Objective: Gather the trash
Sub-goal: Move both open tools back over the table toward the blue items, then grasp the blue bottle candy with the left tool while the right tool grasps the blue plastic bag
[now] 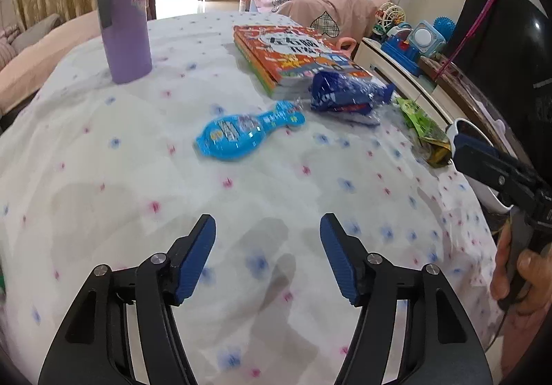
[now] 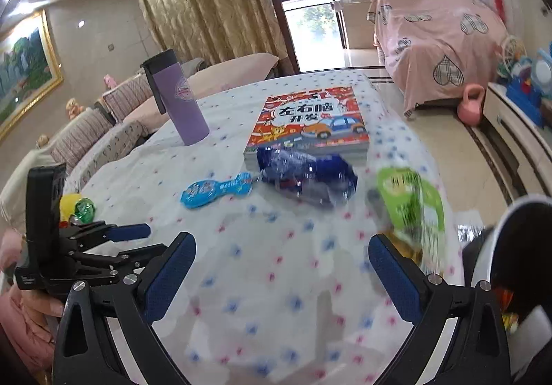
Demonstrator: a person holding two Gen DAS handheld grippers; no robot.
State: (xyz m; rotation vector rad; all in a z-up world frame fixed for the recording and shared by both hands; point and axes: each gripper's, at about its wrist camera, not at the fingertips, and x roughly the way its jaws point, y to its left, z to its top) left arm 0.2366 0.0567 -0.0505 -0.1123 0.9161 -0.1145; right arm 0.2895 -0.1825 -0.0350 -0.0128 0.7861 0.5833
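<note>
Three pieces of trash lie on the white dotted tablecloth [image 1: 138, 150]: a light blue bottle-shaped wrapper [image 1: 248, 131] [image 2: 217, 193], a crumpled dark blue wrapper [image 1: 348, 95] [image 2: 307, 178] against the book, and a green snack bag [image 1: 424, 129] [image 2: 410, 205] at the right edge. My left gripper [image 1: 268, 247] is open over bare cloth, short of the light blue wrapper. My right gripper [image 2: 281, 257] is open too, with its right finger [image 2: 393, 267] just in front of the green bag. Neither holds anything.
A purple tumbler [image 1: 124, 12] stands at the back left and an orange picture book [image 1: 296, 57] at the back right. A white bin [image 2: 517, 240] with a dark inside sits past the table's right edge. Yellow and green items [image 2: 79, 207] lie at the left edge.
</note>
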